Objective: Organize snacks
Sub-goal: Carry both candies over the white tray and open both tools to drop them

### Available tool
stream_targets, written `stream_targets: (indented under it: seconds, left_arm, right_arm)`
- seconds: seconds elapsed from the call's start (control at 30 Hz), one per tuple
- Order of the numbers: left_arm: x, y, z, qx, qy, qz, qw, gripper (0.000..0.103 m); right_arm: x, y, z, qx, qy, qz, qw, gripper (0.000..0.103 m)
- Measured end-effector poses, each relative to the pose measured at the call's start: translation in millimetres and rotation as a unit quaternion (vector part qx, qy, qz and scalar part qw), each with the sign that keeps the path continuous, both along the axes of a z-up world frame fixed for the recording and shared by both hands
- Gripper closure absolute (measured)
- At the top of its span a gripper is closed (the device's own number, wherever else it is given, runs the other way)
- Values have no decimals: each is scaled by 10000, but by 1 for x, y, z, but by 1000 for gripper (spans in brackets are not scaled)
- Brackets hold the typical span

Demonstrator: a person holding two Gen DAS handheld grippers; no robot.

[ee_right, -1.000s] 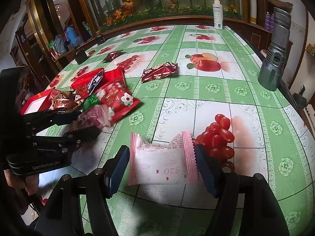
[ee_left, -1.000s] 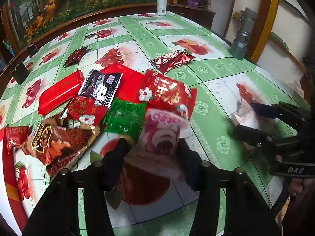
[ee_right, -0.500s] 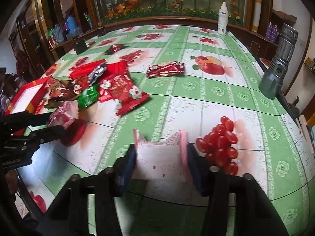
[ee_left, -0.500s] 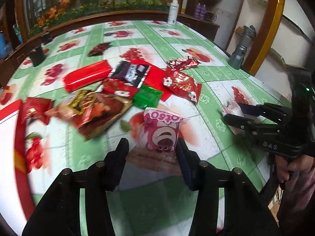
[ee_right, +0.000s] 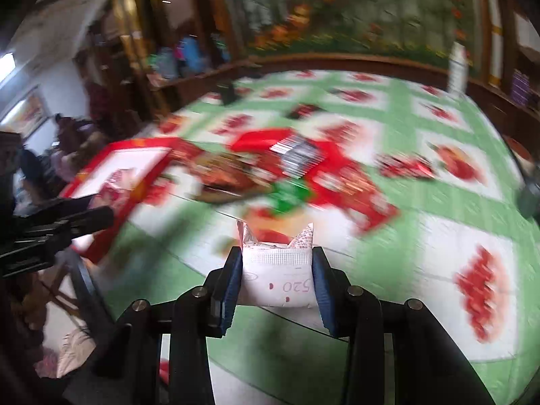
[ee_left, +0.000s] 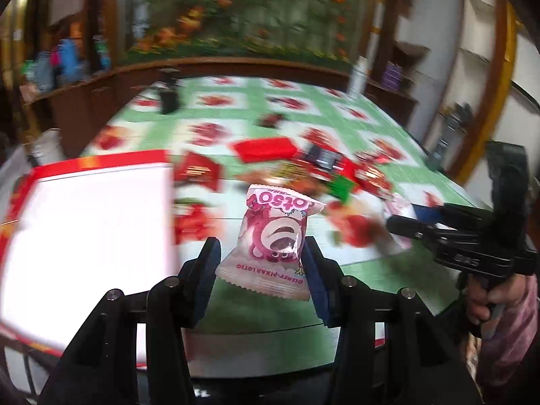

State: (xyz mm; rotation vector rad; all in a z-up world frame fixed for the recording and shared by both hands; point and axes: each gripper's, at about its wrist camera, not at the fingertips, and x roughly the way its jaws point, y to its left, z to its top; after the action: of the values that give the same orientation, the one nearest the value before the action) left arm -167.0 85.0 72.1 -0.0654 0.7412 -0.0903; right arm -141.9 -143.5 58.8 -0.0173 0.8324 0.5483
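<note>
My left gripper is shut on a pink Lotso snack packet and holds it above the table's near edge. To its left lies a red-rimmed box with a white inside. My right gripper is shut on a white and pink packet marked 520, lifted off the table. A pile of red, green and brown snack packets lies on the green fruit-print tablecloth beyond both grippers. The right gripper shows at the right of the left wrist view; the left gripper shows at the left of the right wrist view.
A lone red packet lies right of the pile and a small dark one farther back. A white bottle stands at the far table edge. Both views are motion-blurred.
Both grippers have swung left with their packets lifted. The red-rimmed box has come into full view by the left gripper. The right gripper has closed tighter on the 520 packet and raised it.
</note>
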Motion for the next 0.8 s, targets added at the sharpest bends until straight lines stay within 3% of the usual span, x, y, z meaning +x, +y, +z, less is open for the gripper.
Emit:
stream_targets:
  seconds: [0.23, 0.4, 0.67, 0.8]
  left_arm:
    - [-22, 65, 6, 418, -338, 990, 9936, 55]
    - [-25, 98, -5, 558, -202, 1423, 9880, 55]
    - [-29, 125, -22, 529, -23, 1770, 9828, 54]
    - [-31, 130, -26, 567, 46, 1861, 9809, 53]
  right_arm:
    - [6, 102, 7, 194, 21, 855, 9961, 62]
    - [8, 173, 6, 553, 161, 1324, 9895, 62]
    - [9, 241, 1, 919, 326, 1777, 9792, 60]
    - [11, 248, -5, 1032, 534, 1863, 9756, 53]
